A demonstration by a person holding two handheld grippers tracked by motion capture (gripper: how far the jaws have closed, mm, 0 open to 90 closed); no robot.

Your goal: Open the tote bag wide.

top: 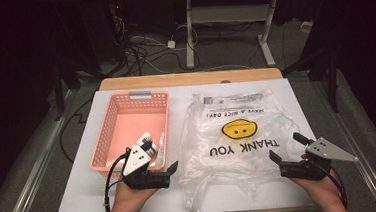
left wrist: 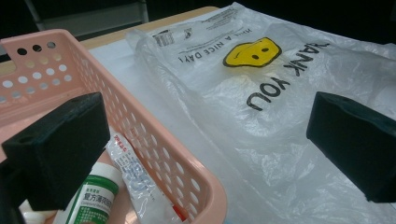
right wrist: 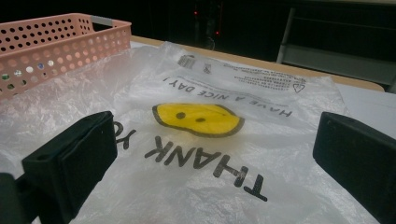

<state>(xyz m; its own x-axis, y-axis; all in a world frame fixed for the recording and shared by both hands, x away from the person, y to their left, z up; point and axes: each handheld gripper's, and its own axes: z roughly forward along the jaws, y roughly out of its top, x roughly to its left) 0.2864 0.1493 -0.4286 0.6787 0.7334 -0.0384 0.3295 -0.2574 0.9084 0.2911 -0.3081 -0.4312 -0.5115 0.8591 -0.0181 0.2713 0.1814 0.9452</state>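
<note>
Thin clear plastic, the bag (top: 238, 142) lay flat on the desk (top: 287, 189) beside the pink basket (top: 109, 136). Both the left gripper (top: 150, 171) and right gripper (top: 287, 154) had fingers spread, empty. The slick film could bunch or slip if pinched shallowly.

Left gripper (top: 153, 171): jaws spread wide, pointing toward 2 o'clock, hand (top: 132, 195) beneath. Right gripper (top: 287, 151): jaws wide apart, apparently pointing toward 10 o'clock, hand (top: 322, 189) gripping from 5 o'clock
</note>
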